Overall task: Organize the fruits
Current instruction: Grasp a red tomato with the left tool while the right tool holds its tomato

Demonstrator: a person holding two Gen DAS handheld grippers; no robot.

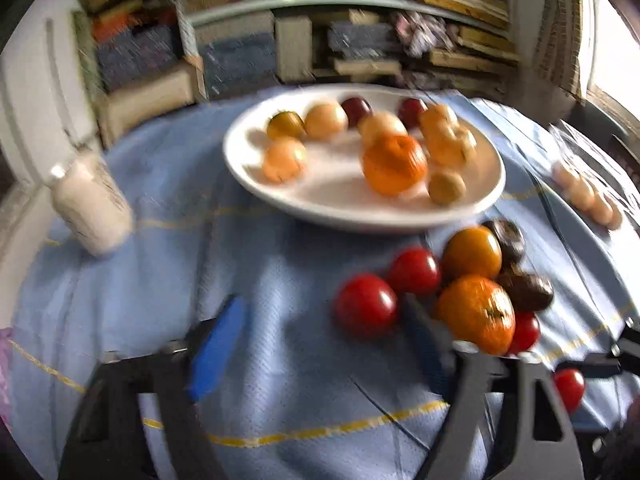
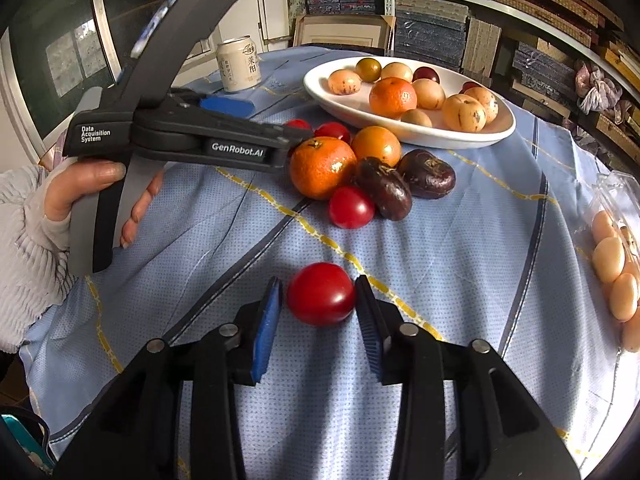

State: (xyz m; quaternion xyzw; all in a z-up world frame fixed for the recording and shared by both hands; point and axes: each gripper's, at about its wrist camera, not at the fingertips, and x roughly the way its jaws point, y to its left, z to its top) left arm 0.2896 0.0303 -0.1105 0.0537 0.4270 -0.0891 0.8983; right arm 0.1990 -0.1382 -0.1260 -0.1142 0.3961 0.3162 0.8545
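Note:
A white plate (image 2: pixel 460 136) at the back holds several fruits, among them an orange (image 2: pixel 392 96). In front of it lies a loose pile: an orange (image 2: pixel 322 168), a second orange fruit (image 2: pixel 376 146), two dark fruits (image 2: pixel 426 174), red tomatoes (image 2: pixel 351 207). One red tomato (image 2: pixel 321 294) lies alone on the cloth between my right gripper's (image 2: pixel 318 300) fingers, the pads close on both sides; contact is unclear. My left gripper (image 1: pixel 324 320) is open and empty, its right finger beside the pile's orange (image 1: pixel 476 312) and a tomato (image 1: pixel 366 305). The plate (image 1: pixel 280 184) lies beyond.
A blue checked cloth (image 2: pixel 440 260) covers the round table. A drink can (image 2: pixel 239 65) stands at the back left; it also shows in the left wrist view (image 1: pixel 92 204). A clear tray of pale fruits (image 2: pixel 616 268) sits at the right edge. Shelves stand behind.

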